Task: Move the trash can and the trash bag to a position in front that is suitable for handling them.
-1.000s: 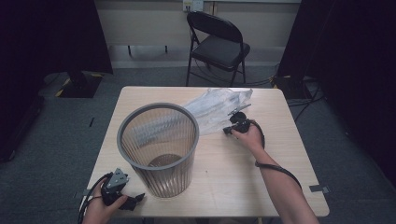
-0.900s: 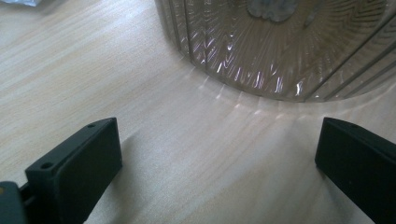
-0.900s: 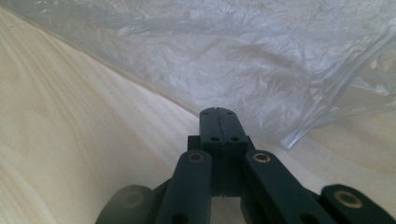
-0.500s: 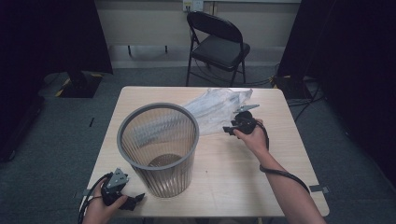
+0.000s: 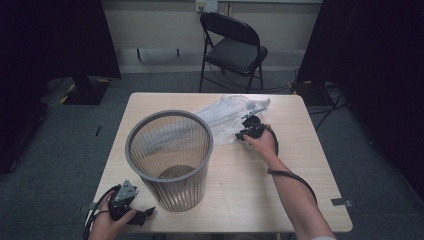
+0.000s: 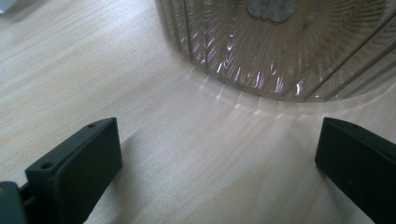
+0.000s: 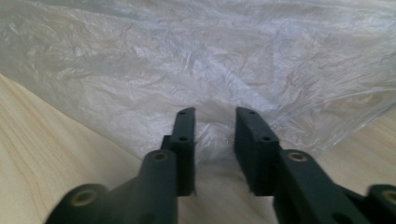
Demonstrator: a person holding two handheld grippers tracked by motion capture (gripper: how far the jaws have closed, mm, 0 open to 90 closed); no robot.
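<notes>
Clear plastic bag (image 5: 227, 117) lies crumpled on the table (image 5: 260, 190), upper centre of the high view, behind the mesh bin (image 5: 170, 155). My right hand-held gripper (image 7: 212, 140) has just been narrowing onto its edge, film between the jaws, not yet pinched. Next I'd close fully, then lift. Left hand-held gripper (image 6: 210, 154) rests spread, lower left.

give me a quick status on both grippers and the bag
Right gripper at the clear plastic bag's edge, jaws just closing, film between them, not clamped. Left gripper open, idle by the mesh bin. Nothing in the way.
</notes>
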